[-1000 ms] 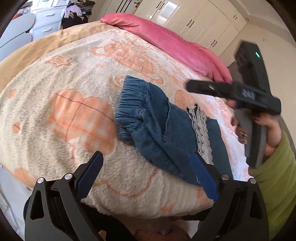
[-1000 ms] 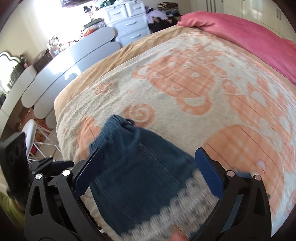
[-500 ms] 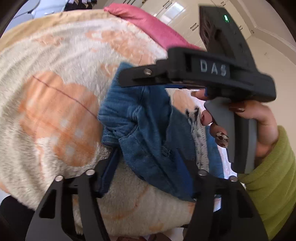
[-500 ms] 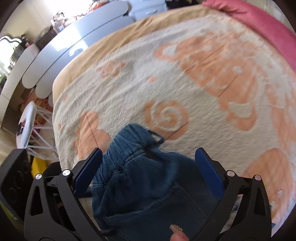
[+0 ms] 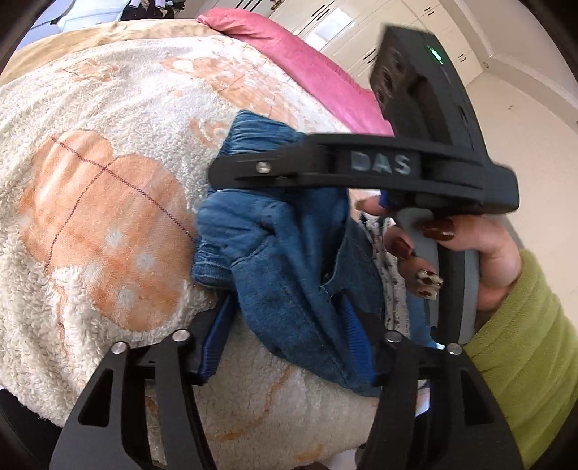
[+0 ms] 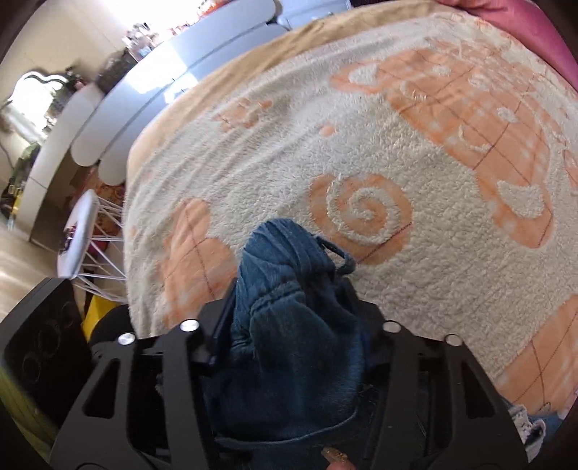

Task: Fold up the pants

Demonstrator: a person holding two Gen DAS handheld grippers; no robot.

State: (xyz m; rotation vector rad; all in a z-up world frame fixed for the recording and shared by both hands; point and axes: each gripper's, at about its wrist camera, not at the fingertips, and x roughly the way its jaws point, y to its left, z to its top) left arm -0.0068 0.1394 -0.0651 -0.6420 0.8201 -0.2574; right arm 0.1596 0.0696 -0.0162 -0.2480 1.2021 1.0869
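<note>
The pants [image 5: 289, 260] are small blue denim ones with an elastic waistband and a pale lace trim. They lie bunched near the close edge of the blanket [image 5: 108, 152], a fleecy cream cover with orange patterns spread over the bed. The waistband end points toward the far side of the bed; a dark loop [image 6: 341, 258] sticks out from it beside an orange spiral motif.

The right gripper [image 6: 292, 318] points steeply down onto the waistband end. Its jaws have just been closing, and the gathered denim now fills the gap between them, bulging above and below the fingers [image 6: 220, 325], so they are clamped on the pants. In the left wrist view, the same tool crosses above the cloth as a black bar, held by a hand [image 5: 469, 249] with dark polished nails and a green sleeve [image 5: 523, 343].

The left gripper [image 5: 285, 340] sits at the near edge of the pants. Its jaws have just been opening slightly after a closing move; a fold of denim lies between the blue pads [image 5: 216, 336], which stand partly apart. The right pad lies against the cloth; whether the left pad presses on it cannot be told.

A pink pillow [image 5: 307, 68] lies at the far side of the bed, with white wardrobes [image 5: 325, 21] behind it. To the left of the bed stand pale rounded panels [image 6: 108, 115] and a small white table [image 6: 77, 238]
</note>
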